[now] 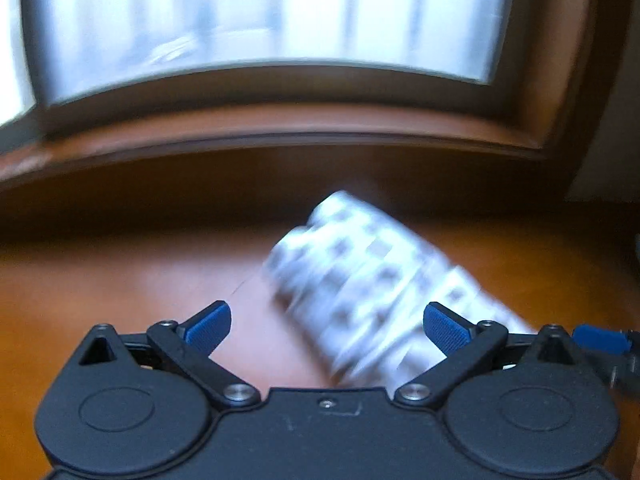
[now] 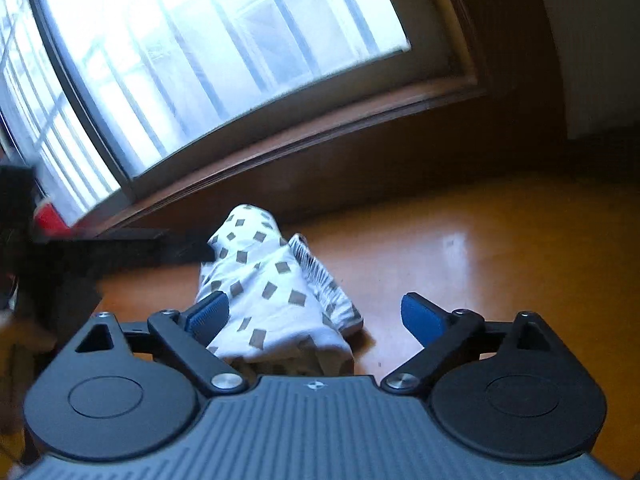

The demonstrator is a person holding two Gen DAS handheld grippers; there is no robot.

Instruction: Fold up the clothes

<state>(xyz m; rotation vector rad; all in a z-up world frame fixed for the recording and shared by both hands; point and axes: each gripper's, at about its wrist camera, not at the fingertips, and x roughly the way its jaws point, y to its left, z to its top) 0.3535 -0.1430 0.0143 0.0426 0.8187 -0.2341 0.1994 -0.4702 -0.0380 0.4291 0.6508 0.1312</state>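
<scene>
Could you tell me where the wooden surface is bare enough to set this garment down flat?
Bare wood lies right of the patterned garment, out toward the wall, and left of it in the left wrist view. It is crowded at the garment itself, between the open right gripper.

The garment (image 2: 272,280) is soft white cloth with a matt printed pattern of grey squares. It sits on a glossy orange-brown wooden bench (image 2: 500,248) that catches the window light. Both grippers look like matt black plastic, with ribbed blue pads (image 1: 210,326) and shiny metal screws (image 2: 227,381) at the pivots.
</scene>
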